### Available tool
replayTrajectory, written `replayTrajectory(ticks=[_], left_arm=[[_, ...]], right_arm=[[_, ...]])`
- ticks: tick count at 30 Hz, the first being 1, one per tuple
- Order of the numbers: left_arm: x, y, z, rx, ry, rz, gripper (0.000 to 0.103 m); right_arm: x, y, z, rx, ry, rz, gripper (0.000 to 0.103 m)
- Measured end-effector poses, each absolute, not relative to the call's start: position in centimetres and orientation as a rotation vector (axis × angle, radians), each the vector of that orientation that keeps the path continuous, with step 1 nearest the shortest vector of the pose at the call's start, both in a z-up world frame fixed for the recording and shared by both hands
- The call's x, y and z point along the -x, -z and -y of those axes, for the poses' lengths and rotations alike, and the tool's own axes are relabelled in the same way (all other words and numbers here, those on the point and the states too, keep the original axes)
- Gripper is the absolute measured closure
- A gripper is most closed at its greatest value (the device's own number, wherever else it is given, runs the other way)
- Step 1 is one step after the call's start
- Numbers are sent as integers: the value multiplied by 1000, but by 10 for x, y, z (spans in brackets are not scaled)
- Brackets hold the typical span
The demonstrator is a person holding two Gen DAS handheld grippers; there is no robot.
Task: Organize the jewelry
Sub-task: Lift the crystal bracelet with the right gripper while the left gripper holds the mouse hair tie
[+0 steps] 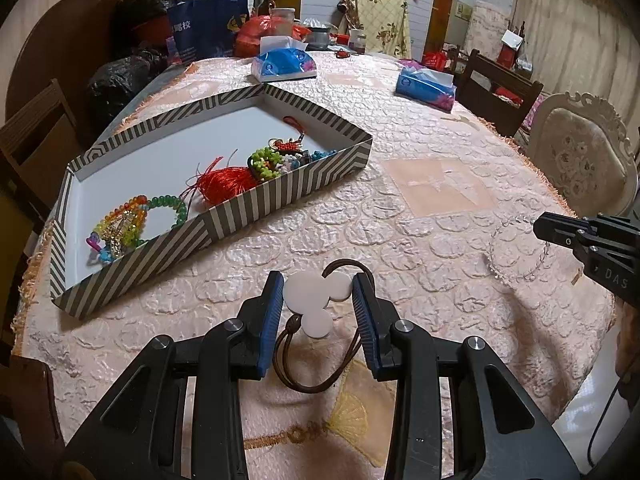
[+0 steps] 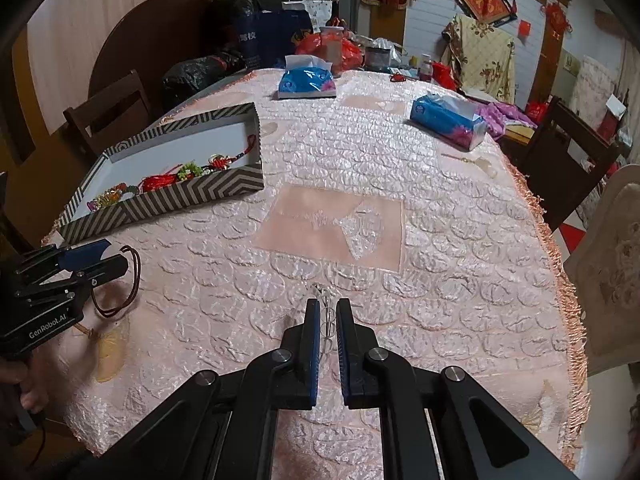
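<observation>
My left gripper (image 1: 318, 286) is shut on a brown cord hair tie with a white three-disc charm (image 1: 310, 294), held just above the pink tablecloth; its cord (image 2: 134, 276) shows in the right wrist view. My right gripper (image 2: 328, 310) is shut on a clear bead bracelet (image 2: 326, 316), which hangs from its tips in the left wrist view (image 1: 516, 248). The striped box (image 1: 256, 204) lies to the far left with coloured bead bracelets (image 1: 132, 220), a red tassel (image 1: 226, 184) and other trinkets inside.
Two blue tissue packs (image 1: 284, 64) (image 1: 426, 86) lie further back on the table (image 2: 440, 240). Bags and jars crowd the far edge. Wooden chairs stand at left (image 1: 36, 136) and an upholstered chair (image 1: 584, 156) at right.
</observation>
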State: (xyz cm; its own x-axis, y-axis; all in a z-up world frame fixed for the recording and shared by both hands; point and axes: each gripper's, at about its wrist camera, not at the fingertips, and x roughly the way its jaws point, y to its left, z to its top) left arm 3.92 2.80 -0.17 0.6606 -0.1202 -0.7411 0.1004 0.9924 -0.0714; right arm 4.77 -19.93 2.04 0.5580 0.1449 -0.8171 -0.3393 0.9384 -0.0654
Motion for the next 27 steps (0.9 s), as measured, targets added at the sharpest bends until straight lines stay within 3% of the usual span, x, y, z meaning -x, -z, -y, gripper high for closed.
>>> replayTrajectory(ticks=[27], left_arm=[[-30,-9,-30,-23,44,-853,69]], right_arm=[[-51,-21,172,240,-402,-906,96]])
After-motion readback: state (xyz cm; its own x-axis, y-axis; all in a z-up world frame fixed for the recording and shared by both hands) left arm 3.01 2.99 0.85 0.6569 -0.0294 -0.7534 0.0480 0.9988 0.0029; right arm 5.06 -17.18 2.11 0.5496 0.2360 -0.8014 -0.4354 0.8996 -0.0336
